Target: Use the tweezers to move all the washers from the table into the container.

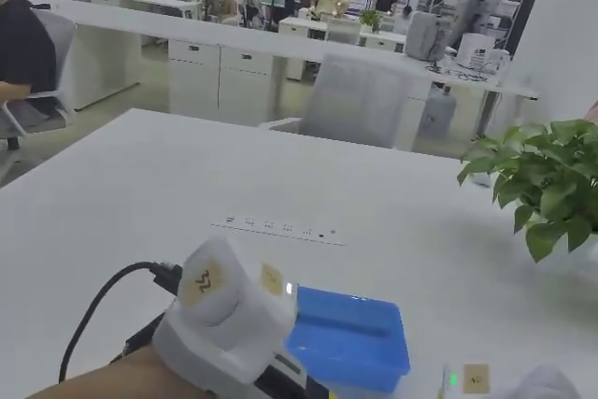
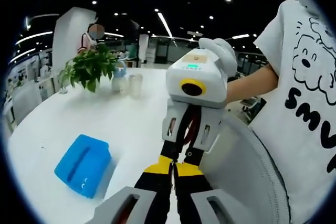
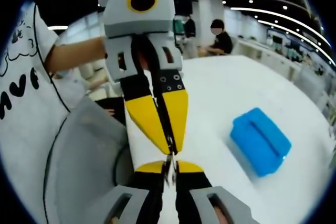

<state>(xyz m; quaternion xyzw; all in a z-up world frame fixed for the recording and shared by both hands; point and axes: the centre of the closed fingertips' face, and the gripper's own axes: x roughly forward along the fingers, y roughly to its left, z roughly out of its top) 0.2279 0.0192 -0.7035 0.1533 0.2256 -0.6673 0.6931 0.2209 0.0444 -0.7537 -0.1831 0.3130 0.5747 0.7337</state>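
White table [image 1: 187, 184] | blue container [image 1: 350, 338] | T-shirt [image 2: 307, 66] print reads "SMV"

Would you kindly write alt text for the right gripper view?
The left gripper points its shut yellow jaws at the camera, tip to tip with the right gripper, a thin metal piece between them. A blue container sits on the white table.

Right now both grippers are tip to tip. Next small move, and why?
Probably finish the handover: open the left gripper and back it off. Its yellow jaws pinch a thin metal piece, likely the tweezers, and the right gripper looks closed on the other end. Both point at each other, not at the table with the blue container.
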